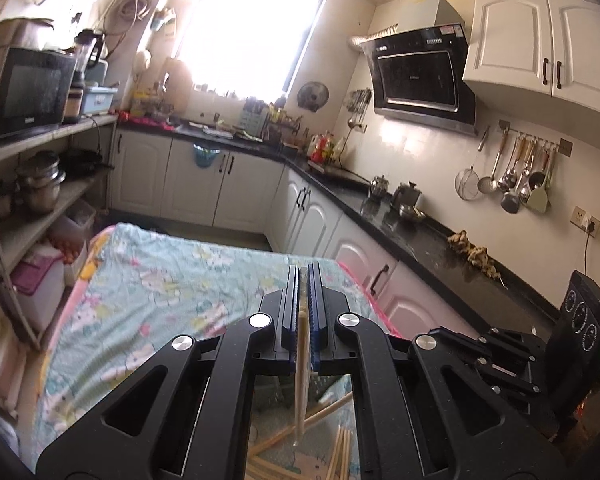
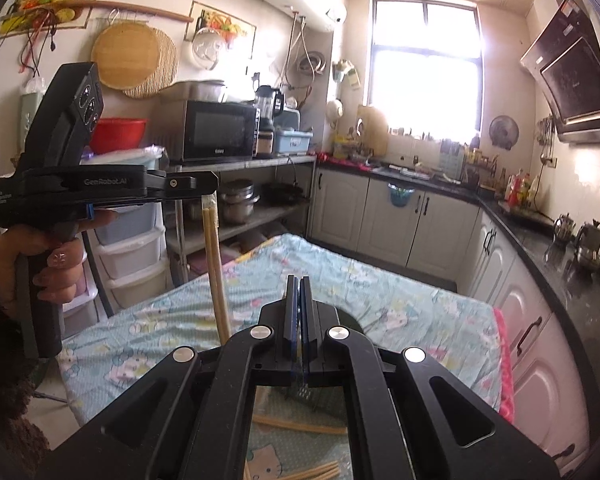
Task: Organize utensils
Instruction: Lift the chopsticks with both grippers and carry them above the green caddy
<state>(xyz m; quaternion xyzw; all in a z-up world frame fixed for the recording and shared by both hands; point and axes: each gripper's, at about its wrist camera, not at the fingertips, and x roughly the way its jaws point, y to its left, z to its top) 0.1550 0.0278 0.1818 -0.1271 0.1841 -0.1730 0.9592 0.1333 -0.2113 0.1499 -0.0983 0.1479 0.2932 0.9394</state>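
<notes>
My left gripper (image 1: pixel 304 268) is shut on a pair of pale wooden chopsticks (image 1: pixel 301 384) that hang straight down from its pads. The right wrist view shows the same gripper (image 2: pixel 211 185) from the side, gripped by a hand (image 2: pixel 40 264), with the chopsticks (image 2: pixel 214 264) dangling above the table. My right gripper (image 2: pixel 299 280) is shut. A small grey metal utensil piece (image 2: pixel 304 393) shows just under its pads, in line with them and seemingly pinched. Loose chopsticks (image 1: pixel 342 454) (image 2: pixel 300 426) lie on the patterned cloth below both grippers.
The table wears a light blue cartoon cloth (image 1: pixel 160 280) (image 2: pixel 380 300) with a pink edge. A black L-shaped counter (image 1: pixel 420 236) with kettles runs along the right. A shelf with a microwave (image 2: pixel 220 130) and pots stands to the left. Ladles (image 1: pixel 512 176) hang on the wall.
</notes>
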